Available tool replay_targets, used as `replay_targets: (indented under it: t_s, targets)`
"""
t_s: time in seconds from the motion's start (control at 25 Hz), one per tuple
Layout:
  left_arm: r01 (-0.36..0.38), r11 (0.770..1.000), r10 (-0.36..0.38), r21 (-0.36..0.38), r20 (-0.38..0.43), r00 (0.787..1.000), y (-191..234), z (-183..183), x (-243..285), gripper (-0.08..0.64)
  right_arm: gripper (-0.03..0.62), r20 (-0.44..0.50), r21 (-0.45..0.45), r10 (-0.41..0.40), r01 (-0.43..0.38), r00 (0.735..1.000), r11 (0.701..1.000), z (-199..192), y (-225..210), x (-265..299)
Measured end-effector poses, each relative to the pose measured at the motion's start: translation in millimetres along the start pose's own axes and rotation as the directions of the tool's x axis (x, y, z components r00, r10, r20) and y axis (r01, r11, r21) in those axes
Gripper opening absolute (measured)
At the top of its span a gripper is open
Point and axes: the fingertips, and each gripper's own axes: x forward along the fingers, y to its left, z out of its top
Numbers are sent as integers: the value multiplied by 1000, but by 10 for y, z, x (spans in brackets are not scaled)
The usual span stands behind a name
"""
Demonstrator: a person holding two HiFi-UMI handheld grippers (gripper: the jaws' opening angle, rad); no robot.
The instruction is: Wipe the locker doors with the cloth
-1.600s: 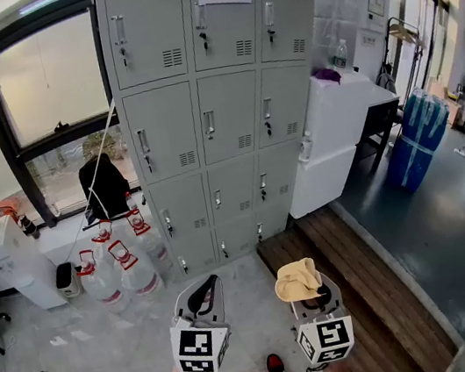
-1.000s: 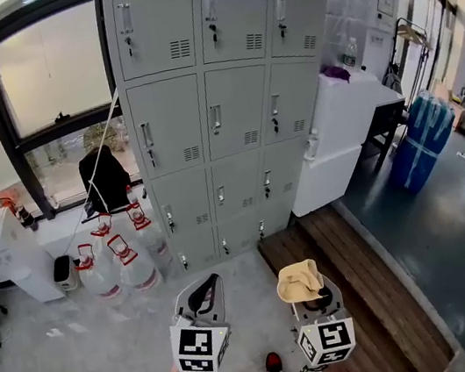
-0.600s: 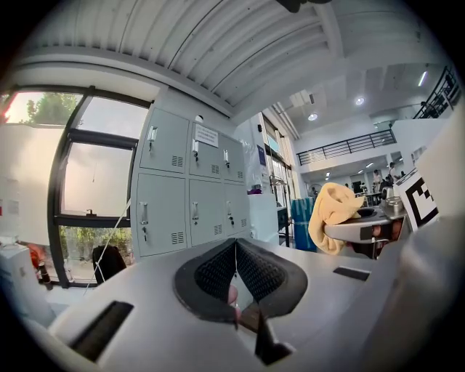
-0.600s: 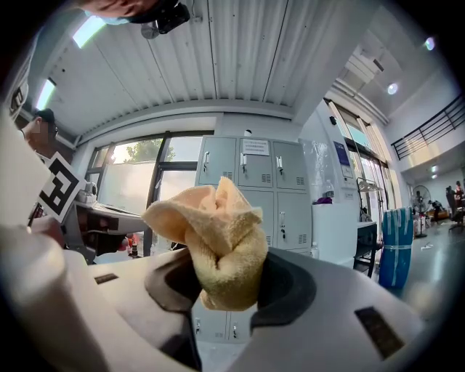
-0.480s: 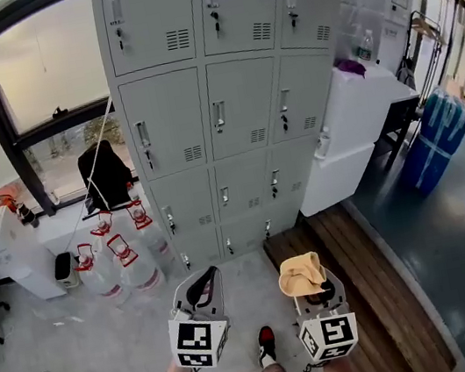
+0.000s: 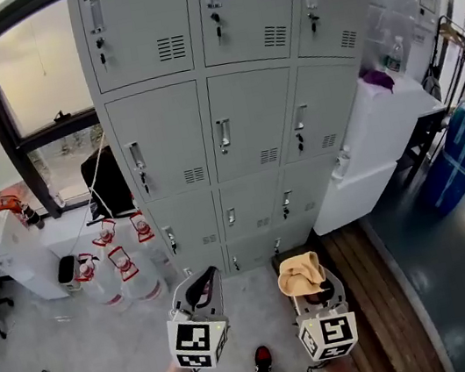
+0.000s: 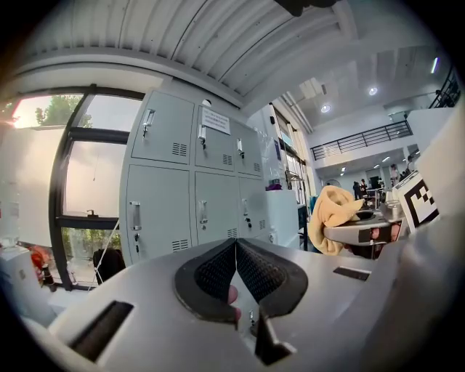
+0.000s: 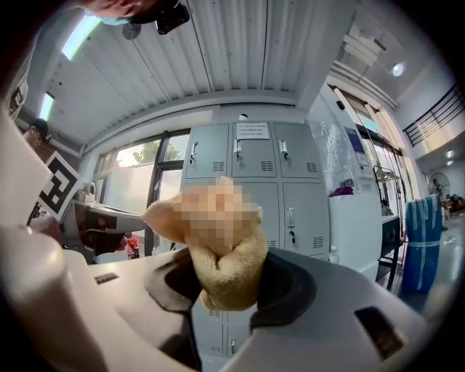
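The right gripper is clenched on the bunched tan terry cloth, near the person and well apart from the far grey steel locker doors. The left gripper has its jaws pressed together, holding nothing.

Cloth yellow-tan; locker doors light grey; wooden platform brown

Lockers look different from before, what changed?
The lockers look bigger and nearer: the person has walked toward them. Nothing was grabbed or let go. The right hand-held gripper still clamps the yellow cloth, the left hand-held gripper stays shut and empty, and neither reaches the lockers yet.
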Motion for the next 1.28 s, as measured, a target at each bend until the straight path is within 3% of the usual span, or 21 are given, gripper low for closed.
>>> replay_targets:
  t_s: [0.56,1.28]
  targets:
    - [-86,996,86,-5,-9,996,186,153,1089,23,179,5,-1,93,-93,996,996,56,-633,1105]
    - [-158,987,158,-9,7,987,490,266,1652,23,179,24,-13,173,-172,985,985,103,-786,1810]
